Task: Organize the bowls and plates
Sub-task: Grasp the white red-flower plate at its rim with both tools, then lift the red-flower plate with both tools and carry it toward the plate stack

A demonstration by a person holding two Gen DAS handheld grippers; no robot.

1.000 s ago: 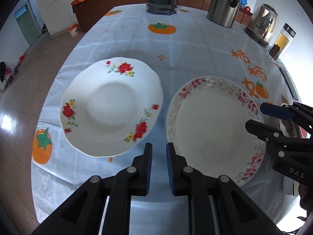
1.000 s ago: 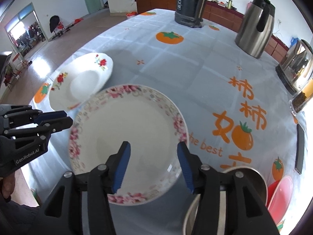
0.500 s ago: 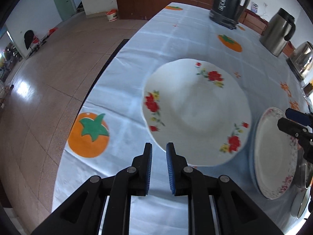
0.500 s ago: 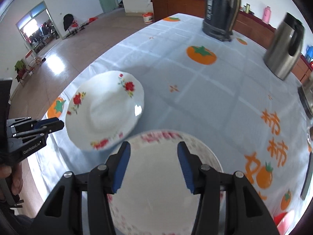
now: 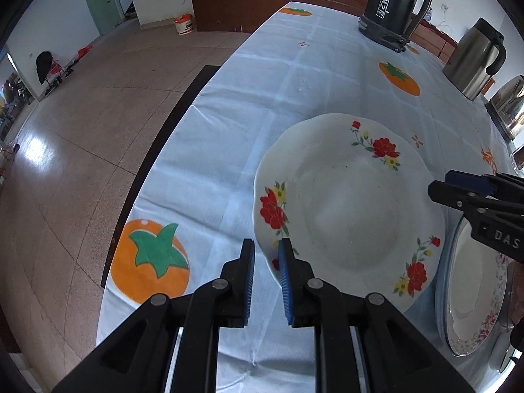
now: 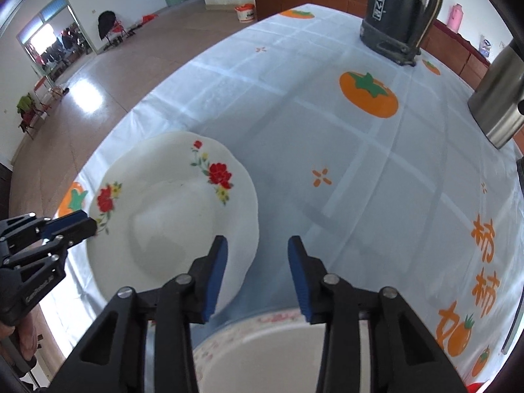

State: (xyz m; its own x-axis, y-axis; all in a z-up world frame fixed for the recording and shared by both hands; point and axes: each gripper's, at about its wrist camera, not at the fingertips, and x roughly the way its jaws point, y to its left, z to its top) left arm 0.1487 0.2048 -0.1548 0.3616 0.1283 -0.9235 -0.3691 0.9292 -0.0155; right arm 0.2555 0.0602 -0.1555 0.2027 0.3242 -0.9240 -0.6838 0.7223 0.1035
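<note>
A white plate with red flowers lies on the persimmon-print tablecloth near the table's left edge. My left gripper hangs over its near-left rim; only a narrow gap parts the jaws and they grip nothing. In the right wrist view its tips reach that rim. My right gripper is over the flowered plate's right rim, its jaws closing. The rim's edge shows in the gap beside one finger, and the pads do not press it. A pink-rimmed plate lies under the right gripper.
A black kettle, a steel jug and another steel kettle stand at the far right of the table. The table's left edge drops to a tiled floor. A wooden cabinet runs along the back wall.
Both grippers moved left, from over the pink-rimmed plate to the two sides of the flowered plate. The right jaws have narrowed. The left jaws kept their narrow gap.
</note>
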